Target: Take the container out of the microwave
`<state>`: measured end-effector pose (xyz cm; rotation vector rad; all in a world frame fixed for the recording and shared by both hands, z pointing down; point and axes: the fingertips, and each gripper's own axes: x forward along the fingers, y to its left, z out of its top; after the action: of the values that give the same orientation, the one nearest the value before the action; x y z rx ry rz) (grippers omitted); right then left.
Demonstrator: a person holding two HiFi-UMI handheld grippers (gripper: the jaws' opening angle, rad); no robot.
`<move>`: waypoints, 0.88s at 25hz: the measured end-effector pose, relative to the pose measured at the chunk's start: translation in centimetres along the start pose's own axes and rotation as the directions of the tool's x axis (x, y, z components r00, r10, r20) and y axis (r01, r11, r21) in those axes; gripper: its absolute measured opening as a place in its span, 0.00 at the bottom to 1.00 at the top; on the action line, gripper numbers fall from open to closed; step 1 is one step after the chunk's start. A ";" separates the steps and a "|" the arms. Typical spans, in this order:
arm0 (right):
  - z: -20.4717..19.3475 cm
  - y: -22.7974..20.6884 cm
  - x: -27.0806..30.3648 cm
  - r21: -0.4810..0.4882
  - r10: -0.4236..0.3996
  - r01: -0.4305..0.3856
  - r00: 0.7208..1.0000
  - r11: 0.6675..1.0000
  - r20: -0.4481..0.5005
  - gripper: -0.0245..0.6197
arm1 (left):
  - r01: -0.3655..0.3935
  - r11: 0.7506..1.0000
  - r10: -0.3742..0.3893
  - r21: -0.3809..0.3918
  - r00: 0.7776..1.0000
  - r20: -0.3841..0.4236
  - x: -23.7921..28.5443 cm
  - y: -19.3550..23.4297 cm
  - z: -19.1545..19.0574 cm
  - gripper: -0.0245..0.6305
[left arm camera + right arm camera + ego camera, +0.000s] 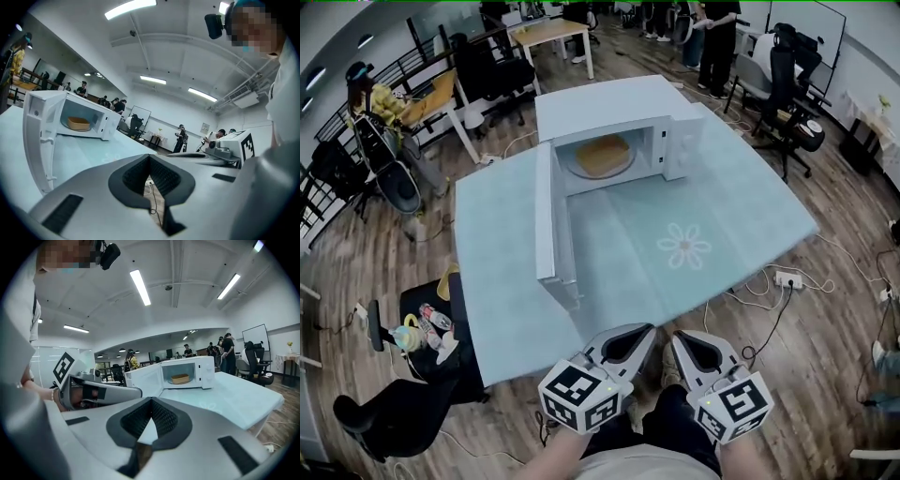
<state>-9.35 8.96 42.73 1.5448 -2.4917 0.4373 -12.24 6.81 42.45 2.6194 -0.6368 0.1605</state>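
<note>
Table (506,281), pale blue: centre. Microwave (614,108), white, door (546,216) open: 12 o'clock on table. Container (603,153), tan: inside microwave. Left gripper (643,331), right gripper (679,338): 6 o'clock, jaws closed, empty.

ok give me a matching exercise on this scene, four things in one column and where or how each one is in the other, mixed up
Things
1. microwave door
2. container
3. flower print
4. left gripper

Places and states
A. shut and empty, near the front edge of the table
B. inside the microwave
C. swung wide open
D. on the table top, in front of the microwave

Pairs: 1-C, 2-B, 3-D, 4-A
</note>
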 end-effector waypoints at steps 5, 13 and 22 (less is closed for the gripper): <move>2.4 -3.5 3.4 -0.036 0.077 -0.077 0.997 0.996 0.013 0.05 | -0.091 0.994 0.093 0.057 0.995 -0.028 3.6 2.9 1.7 0.03; 8.6 -10.5 8.0 -0.113 0.165 -0.158 0.984 0.981 0.064 0.05 | -0.233 0.964 0.228 0.130 0.972 0.053 9.1 7.2 8.0 0.03; 10.8 -17.4 9.6 -0.139 0.268 -0.257 0.962 0.956 0.059 0.05 | -0.357 0.930 0.346 0.087 0.930 0.120 15.6 10.4 11.8 0.03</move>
<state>2.00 -10.08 38.10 1.2092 -2.7372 0.2480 -3.10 -13.07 39.11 2.6042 -1.1650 0.1725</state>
